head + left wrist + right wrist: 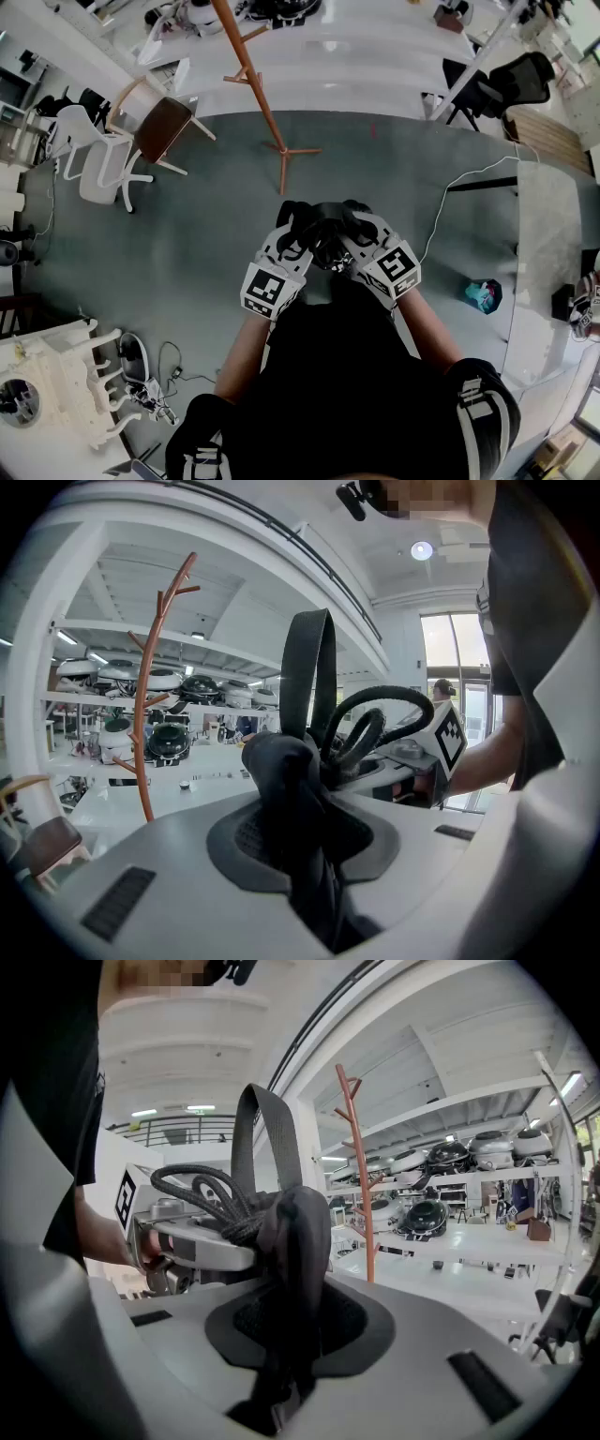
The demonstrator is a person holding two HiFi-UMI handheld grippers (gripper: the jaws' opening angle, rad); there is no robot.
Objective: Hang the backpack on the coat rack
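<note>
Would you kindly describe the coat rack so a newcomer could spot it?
A long white table borders the grey floor. The coat rack stands at that edge, right of a brown-seated chair: the only thin orange pole, with branching pegs.

Looks like open-plan lab or workshop space. Grey carpet floor (187,253), black office chair (520,80), white swivel chair (103,164). Loose cable (450,202) trailing across floor. Long white counter (450,1241), and above it, shelves (487,1183) lined with black and white domed units (427,1216). Strip lights overhead.
</note>
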